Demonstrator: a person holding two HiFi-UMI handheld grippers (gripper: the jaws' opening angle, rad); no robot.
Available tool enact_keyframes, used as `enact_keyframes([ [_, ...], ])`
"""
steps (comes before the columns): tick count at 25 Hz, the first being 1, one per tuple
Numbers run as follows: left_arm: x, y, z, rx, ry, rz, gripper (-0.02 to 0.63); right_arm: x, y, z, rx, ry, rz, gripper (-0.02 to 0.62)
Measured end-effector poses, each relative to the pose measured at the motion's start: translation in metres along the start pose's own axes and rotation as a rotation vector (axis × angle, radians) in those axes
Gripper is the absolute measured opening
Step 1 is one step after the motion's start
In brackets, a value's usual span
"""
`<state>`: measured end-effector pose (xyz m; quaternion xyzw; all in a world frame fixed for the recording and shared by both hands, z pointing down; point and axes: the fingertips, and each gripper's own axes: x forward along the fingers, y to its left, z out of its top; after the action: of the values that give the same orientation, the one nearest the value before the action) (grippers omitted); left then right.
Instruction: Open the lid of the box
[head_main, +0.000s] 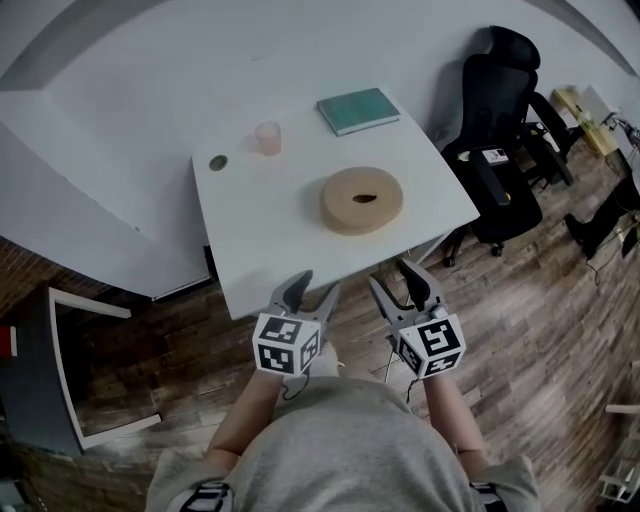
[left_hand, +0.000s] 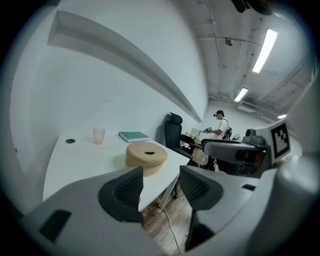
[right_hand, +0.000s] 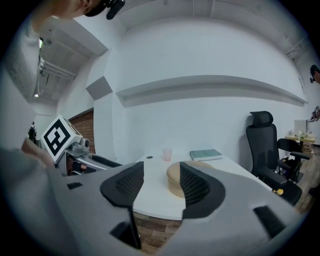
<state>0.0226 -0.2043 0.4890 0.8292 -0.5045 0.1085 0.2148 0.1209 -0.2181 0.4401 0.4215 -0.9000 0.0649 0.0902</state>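
Note:
A round tan box (head_main: 362, 200) with a slot in its lid sits on the white table (head_main: 250, 250), right of the middle and near the front edge. It also shows in the left gripper view as the tan box (left_hand: 146, 155) beyond the jaws, and in the right gripper view as the box (right_hand: 173, 181), partly hidden by the right jaw. My left gripper (head_main: 314, 288) and right gripper (head_main: 395, 278) hang side by side over the floor, just short of the table's front edge. Both stand open with nothing between their jaws, as the left gripper (left_hand: 161, 182) and right gripper (right_hand: 161, 181) views confirm.
On the table's far side stand a pink cup (head_main: 268, 138), a green book (head_main: 358, 110) and a small dark disc (head_main: 218, 162). A black office chair (head_main: 500, 150) is close to the table's right side. A white frame (head_main: 70, 370) stands at the left on the wooden floor.

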Motion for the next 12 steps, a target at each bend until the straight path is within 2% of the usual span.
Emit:
enact_keyframes([
  [12,0.067,0.044,-0.014,0.023,0.079,0.032,0.229,0.063,-0.016,-0.019,-0.121,0.103,0.05,0.222],
])
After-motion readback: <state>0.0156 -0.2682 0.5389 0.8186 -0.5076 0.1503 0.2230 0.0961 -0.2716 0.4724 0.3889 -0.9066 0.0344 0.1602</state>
